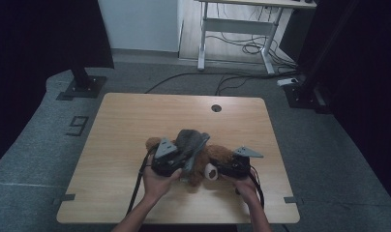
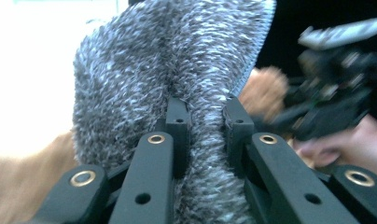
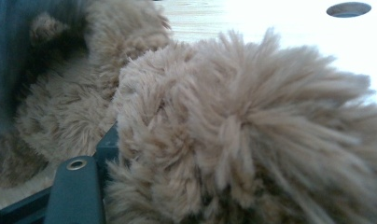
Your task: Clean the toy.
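My left hand-held gripper (image 2: 203,116) is clenched on the grey knit cloth (image 2: 177,60) draped over the brown teddy bear (image 1: 218,157) at the counter's (image 1: 135,125) near middle. My right hand-held gripper (image 1: 221,169) is buried in fur; I cannot tell its grip. Pulling unevenly could drag the bear along.

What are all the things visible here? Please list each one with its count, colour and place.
teddy bear: one, brown, lying at the table's near middle
knitted garment: one, grey, on the bear
table: one, light wood, centre
desk frame: one, white, far on the floor
floor cables: several, black, behind the table
left gripper: one, black, shut on the garment
right gripper: one, black, pressed into the bear's fur
hands: two, at the near edge
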